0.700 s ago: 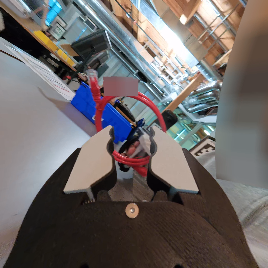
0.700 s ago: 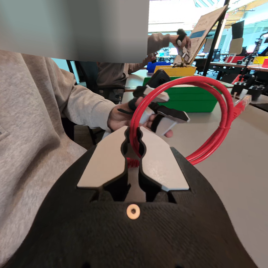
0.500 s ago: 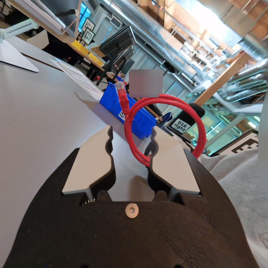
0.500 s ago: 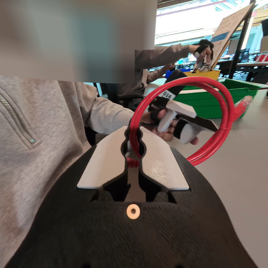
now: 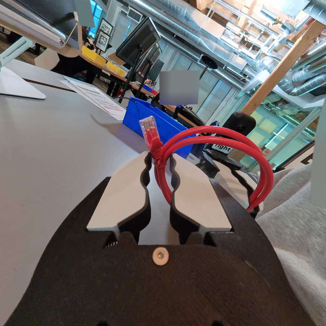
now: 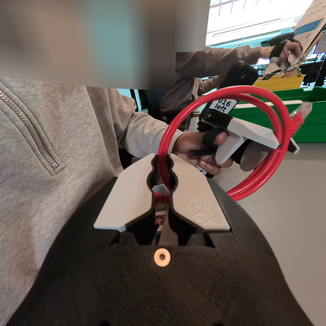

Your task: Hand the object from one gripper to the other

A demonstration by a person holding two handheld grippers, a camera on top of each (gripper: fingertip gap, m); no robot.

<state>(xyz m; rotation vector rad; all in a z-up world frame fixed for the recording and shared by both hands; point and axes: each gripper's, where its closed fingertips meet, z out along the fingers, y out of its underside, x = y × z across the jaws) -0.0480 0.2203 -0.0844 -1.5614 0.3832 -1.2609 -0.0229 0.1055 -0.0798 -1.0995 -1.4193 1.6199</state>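
Two grippers share one coiled red network cable [image 5: 218, 139] here. The right gripper [image 6: 162, 157] has its jaws pinching the coil's strands near the fingertips; lower in the gap sits a red ribbed piece, too blurred and half hidden to name for sure. The left gripper [image 5: 159, 157] has its jaws narrowed around the tied part of the coil, just below the clear-tipped plug [image 5: 149, 131]. A sliver of gap shows on each side, so I cannot tell whether they grip yet.

In the right wrist view the left gripper [image 6: 282, 146] reaches through the loop, its tip crossed by the cable. The hand [image 6: 197, 146] carrying it is partly covered by the handle. The coil's bottom drops behind the right gripper's black body.

Beyond lie the grey surface [image 5: 53, 150], a blue bin [image 5: 155, 121] cut by the cable, and a green bin [image 6: 308, 112] running off frame.
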